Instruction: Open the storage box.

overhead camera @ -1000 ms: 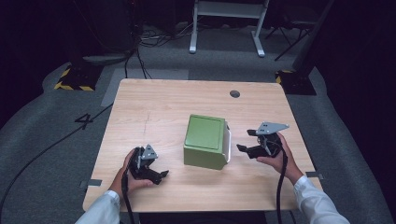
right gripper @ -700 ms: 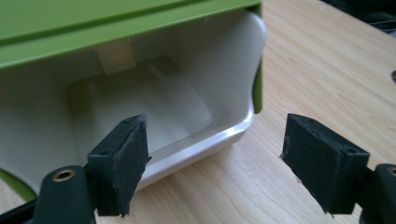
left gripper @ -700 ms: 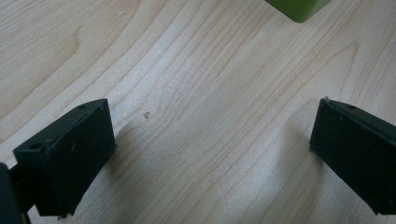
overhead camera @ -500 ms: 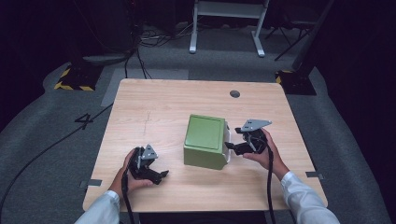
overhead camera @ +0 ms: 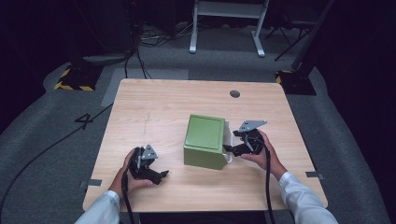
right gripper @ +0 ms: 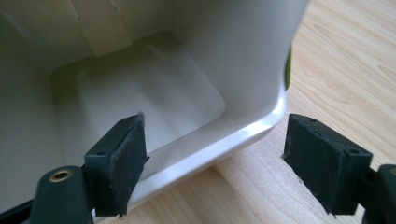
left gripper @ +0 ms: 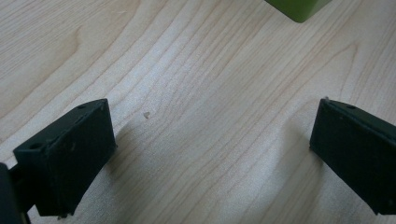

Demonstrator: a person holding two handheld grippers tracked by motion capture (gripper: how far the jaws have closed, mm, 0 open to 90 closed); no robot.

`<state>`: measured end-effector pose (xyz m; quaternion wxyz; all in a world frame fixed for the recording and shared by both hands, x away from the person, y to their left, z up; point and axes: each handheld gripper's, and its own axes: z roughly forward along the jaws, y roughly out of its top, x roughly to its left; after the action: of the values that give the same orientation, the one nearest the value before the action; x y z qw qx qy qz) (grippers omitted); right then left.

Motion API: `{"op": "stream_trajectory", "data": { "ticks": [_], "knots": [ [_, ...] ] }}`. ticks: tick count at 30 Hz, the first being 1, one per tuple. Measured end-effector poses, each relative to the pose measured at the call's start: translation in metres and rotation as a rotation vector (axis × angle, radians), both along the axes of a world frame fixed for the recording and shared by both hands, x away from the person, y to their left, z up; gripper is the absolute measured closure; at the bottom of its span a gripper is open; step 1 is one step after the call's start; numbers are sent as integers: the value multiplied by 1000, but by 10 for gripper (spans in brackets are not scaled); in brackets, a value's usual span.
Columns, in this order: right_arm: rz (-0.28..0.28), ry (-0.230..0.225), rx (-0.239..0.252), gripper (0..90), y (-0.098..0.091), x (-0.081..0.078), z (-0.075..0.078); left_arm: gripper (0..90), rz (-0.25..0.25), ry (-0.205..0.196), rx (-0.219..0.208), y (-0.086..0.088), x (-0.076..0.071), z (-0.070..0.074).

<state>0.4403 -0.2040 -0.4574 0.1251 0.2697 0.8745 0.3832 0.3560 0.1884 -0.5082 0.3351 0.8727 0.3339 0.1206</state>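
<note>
Two hands rest low: my right gripper, jaws wide, straddles the green plastic box's white rim at three o'clock; left gripper gapes wide at seven o'clock on the wooden table.

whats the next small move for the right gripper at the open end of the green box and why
Probably close the right gripper on the white rim of the green box. Its jaws are open and straddle that rim, one inside the opening and one outside over the table.

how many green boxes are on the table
1. The green box lies on its side near the table's middle, white open end facing the right gripper; the left gripper is apart from it.
</note>
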Motion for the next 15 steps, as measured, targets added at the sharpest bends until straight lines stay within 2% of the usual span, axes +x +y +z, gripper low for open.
{"op": "stream_trajectory", "data": {
  "ticks": [3, 7, 15],
  "knots": [
    [-9, -5, -12, 214, -4, 0, -1, 2, 0, 0, 0, 0, 0, 0],
    [-26, 21, -5, 208, -14, 2, -5, 2, 0, -1, 0, 0, 0, 0],
    [-53, 43, -17, 227, -45, 1, -10, 2, 0, -1, 0, 0, 0, 0]
  ]
}}
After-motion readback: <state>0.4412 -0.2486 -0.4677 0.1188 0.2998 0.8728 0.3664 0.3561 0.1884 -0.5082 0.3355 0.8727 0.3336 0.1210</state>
